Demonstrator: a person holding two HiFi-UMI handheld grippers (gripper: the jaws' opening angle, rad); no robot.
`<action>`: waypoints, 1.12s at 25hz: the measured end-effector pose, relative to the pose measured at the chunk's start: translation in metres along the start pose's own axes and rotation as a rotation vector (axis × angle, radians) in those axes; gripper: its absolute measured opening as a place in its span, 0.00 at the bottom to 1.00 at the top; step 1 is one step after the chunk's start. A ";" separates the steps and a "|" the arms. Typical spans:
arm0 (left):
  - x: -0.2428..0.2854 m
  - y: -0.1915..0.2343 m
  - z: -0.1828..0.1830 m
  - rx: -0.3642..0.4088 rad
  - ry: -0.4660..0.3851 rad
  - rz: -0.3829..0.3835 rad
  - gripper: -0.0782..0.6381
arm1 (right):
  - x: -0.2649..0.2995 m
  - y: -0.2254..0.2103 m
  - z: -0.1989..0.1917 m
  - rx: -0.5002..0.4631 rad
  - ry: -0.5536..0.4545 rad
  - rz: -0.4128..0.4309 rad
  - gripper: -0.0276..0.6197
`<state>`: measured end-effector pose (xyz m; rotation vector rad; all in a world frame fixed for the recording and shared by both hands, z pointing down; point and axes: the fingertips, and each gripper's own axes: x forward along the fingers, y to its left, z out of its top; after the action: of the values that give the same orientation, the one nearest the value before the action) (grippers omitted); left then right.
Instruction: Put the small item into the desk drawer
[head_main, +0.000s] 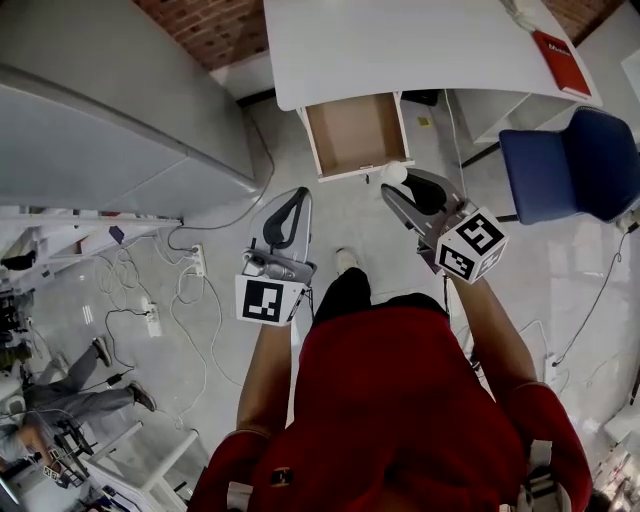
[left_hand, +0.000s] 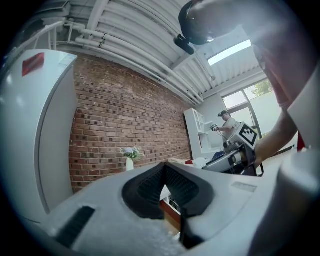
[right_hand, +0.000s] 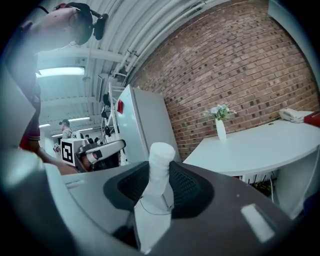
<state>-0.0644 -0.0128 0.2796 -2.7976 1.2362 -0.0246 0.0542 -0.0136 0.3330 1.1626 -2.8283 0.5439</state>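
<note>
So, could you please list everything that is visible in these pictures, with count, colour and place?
desk: one, white, against the brick wall
drawer: one, brown inside, open, at the desk's front
book: one, red, on the desk's right end
vase: one, white, with flowers, on the desk by the wall
chair: one, blue, right of the desk
cabinet: one, pale grey, left of the desk
power strips: two, white, on the floor at left, with cables
small item: one, white, between the right gripper's jaws
bystander: one, grey trousers, lower left
left gripper: grey, jaw tips together, empty
right gripper: grey, shut on the small item
</note>
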 end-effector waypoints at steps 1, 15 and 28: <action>0.003 0.005 -0.004 0.001 0.000 -0.001 0.12 | 0.008 -0.004 -0.004 0.000 0.010 -0.009 0.26; 0.061 0.091 -0.081 -0.058 0.059 -0.009 0.12 | 0.120 -0.081 -0.050 -0.041 0.168 -0.110 0.26; 0.095 0.105 -0.137 -0.051 0.121 0.078 0.12 | 0.168 -0.156 -0.123 -0.047 0.343 -0.091 0.26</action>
<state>-0.0844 -0.1621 0.4055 -2.8261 1.3913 -0.1623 0.0280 -0.1891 0.5233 1.0665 -2.4734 0.6021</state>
